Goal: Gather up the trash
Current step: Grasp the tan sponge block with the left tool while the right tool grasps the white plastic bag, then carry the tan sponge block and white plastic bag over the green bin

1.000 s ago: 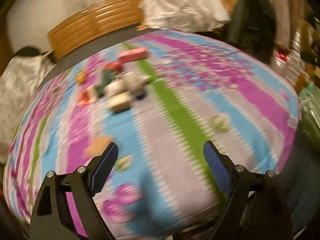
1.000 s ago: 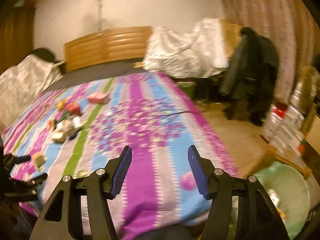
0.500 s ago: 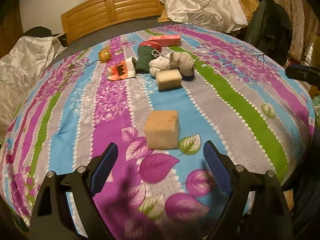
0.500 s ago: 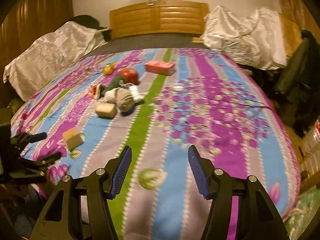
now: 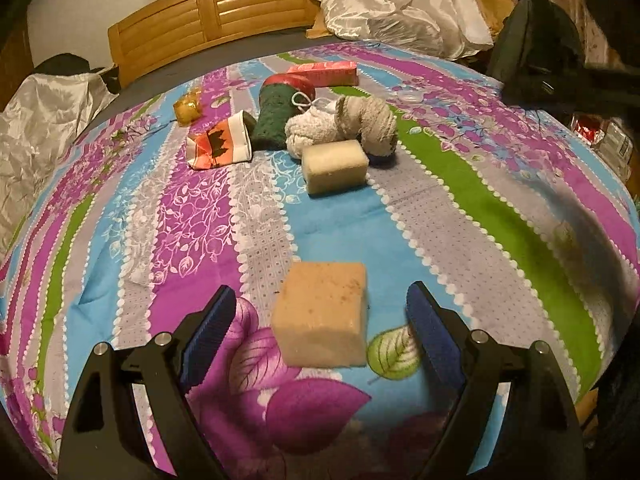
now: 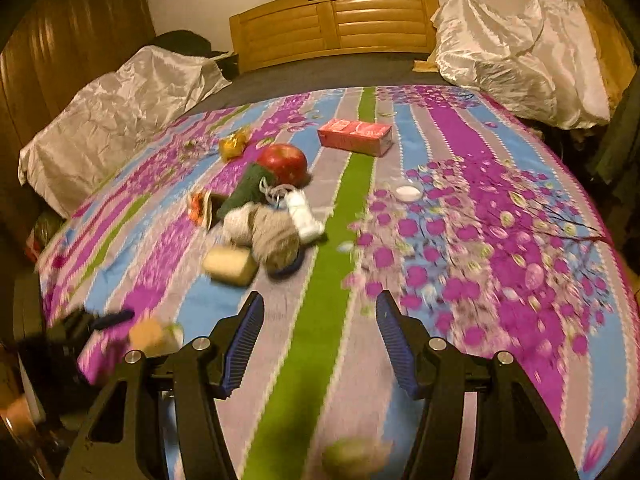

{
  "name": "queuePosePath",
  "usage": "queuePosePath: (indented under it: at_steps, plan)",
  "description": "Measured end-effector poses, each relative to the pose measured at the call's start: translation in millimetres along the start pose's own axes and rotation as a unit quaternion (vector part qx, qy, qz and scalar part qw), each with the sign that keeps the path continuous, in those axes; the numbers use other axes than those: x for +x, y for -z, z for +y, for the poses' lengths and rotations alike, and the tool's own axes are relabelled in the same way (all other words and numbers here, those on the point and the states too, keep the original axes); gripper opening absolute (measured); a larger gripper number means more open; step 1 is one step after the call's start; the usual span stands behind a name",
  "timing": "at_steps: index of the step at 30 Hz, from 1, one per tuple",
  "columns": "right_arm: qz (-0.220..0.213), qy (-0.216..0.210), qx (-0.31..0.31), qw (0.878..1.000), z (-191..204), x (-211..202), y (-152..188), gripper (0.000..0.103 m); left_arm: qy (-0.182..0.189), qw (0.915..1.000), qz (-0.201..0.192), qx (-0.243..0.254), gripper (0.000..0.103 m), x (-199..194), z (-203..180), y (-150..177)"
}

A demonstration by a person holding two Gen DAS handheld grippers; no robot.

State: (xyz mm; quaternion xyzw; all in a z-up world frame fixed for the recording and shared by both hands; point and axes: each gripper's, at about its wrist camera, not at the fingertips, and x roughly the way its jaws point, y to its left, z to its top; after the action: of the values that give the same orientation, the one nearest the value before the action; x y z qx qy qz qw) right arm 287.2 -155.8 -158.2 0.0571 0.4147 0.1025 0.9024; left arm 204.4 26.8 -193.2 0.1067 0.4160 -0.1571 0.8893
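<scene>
Left hand-held gripper [image 5: 318, 320] hovers over the near end of the bed [image 5: 460, 216], its blue-padded jaws standing apart on either side of a tan sponge block [image 5: 322, 312] without touching it; the block lies flat on the striped, flowered bedspread with clear gaps to both pads. Right hand-held gripper [image 6: 318, 334] is also spread, with nothing between its jaws, only the green stripe of the bedspread below. Taking the tan sponge block as the mark, a paler sponge block [image 5: 335, 165] lies farther up the bed toward the wooden headboard [image 5: 212, 12], well apart from it. Just beyond that paler block, and touching it, sits a heap of beige yarn and white cloth [image 5: 352, 126]. To the left of the heap are a dark green knitted piece [image 5: 274, 120] and a crushed orange-and-white paper cup [image 5: 222, 142] lying on its side. Beyond these a red apple [image 6: 282, 162] rests against the green piece, a yellow crumpled wrapper [image 5: 188, 109] lies off to the left, and a pink carton [image 5: 326, 74] lies flat nearest the headboard. In the right wrist view the near part of the bed is blurred.
</scene>
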Motion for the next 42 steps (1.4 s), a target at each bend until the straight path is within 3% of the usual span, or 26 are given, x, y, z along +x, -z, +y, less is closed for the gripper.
queuePosePath:
  at_steps: [7, 11, 14, 16, 17, 21, 26, 30, 34, 42]
  plan:
    - [0.047, -0.033, -0.002, 0.998, -4.9, 93.9, -66.3, 0.055, 0.021, 0.9995, 0.005, -0.024, 0.084, 13.0, 6.1, -4.3]
    - [0.1, -0.077, -0.012, 0.992, -3.9, 145.8, -90.7, 0.049, 0.039, 0.9981, 0.025, -0.042, 0.084, 27.5, 11.3, -1.8]
    - [0.168, -0.115, -0.019, 0.979, -3.0, 186.7, -94.0, 0.049, 0.047, 0.9974, 0.029, -0.047, 0.084, 30.6, 13.2, -1.9]
    - [0.166, -0.1, -0.032, 0.98, -2.0, 195.6, -95.0, 0.04, 0.045, 0.9975, 0.031, -0.044, 0.084, 31.8, 12.5, -2.2]
    - [0.164, -0.093, -0.033, 0.982, -2.2, 195.6, -95.8, 0.026, 0.043, 0.9976, 0.03, -0.044, 0.081, 31.5, 12.0, -2.4]
    - [0.125, -0.076, -0.01, 0.989, -10.1, 174.7, -91.3, 0.026, 0.036, 0.9975, 0.022, -0.057, 0.064, 29.5, 16.1, 0.4]
    - [0.044, -0.053, 0.039, 0.997, -35.0, 99.8, -78.8, 0.026, 0.038, 0.9959, 0.013, -0.08, 0.038, 23.5, 24.0, 4.8]
    - [0.016, -0.063, 0.047, 0.997, -36.3, 27.5, -46.3, 0.026, 0.039, 0.995, 0.016, -0.091, 0.037, 12.5, 23.3, 11.8]
    - [0.021, -0.079, 0.051, 0.995, -25.6, -24.7, -1.4, 0.026, 0.048, 0.9934, 0.02, -0.102, 0.037, -5.4, 16.5, 18.5]
    - [0.033, -0.106, 0.09, 0.99, -5.5, -90.6, 78.4, 0.026, 0.053, 0.9958, 0.023, -0.071, 0.037, -47.6, -24.9, 22.9]
